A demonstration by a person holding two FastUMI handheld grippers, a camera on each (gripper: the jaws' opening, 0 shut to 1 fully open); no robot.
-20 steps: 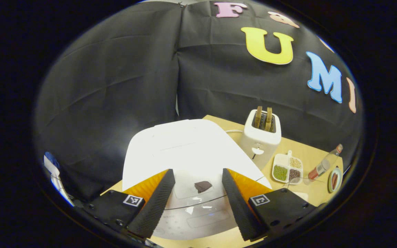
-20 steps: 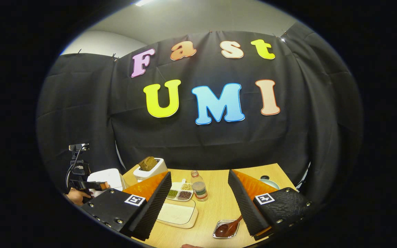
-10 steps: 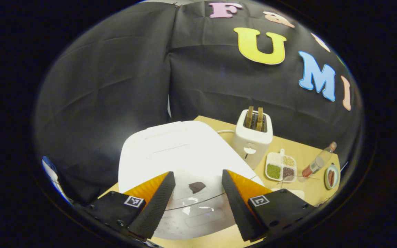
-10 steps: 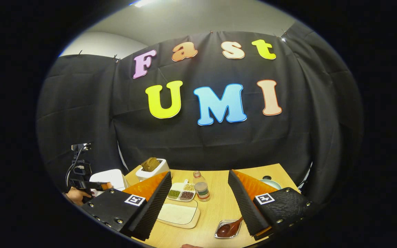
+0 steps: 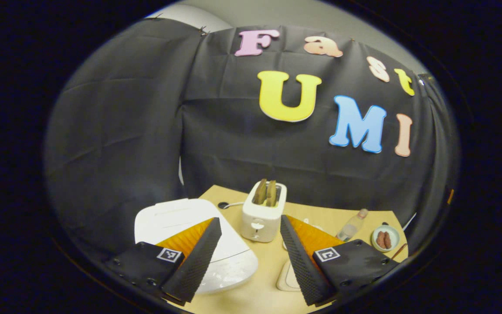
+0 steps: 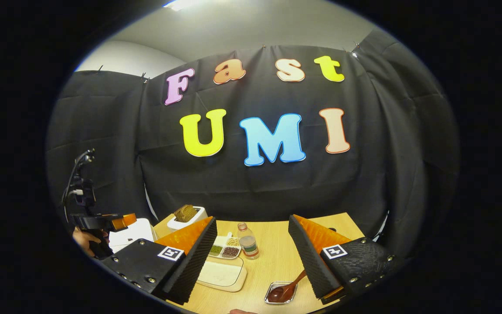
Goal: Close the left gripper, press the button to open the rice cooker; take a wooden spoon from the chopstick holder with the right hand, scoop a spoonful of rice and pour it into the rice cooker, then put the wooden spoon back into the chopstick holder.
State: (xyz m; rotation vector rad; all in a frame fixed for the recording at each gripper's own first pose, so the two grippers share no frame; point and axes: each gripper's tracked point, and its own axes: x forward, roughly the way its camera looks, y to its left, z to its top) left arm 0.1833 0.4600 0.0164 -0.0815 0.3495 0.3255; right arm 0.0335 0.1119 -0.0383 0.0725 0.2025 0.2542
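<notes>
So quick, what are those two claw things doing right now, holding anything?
Left gripper: open, holding nothing, above the table by the rice cooker.
Right gripper: open, holding nothing, over the table.

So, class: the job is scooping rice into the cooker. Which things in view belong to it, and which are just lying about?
Job:
white rice cooker, lid shut
brown wooden spoon
pale rectangular tray of rice

Lying about:
white toaster with bread
clear plastic bottle
small plate of sausages
</notes>
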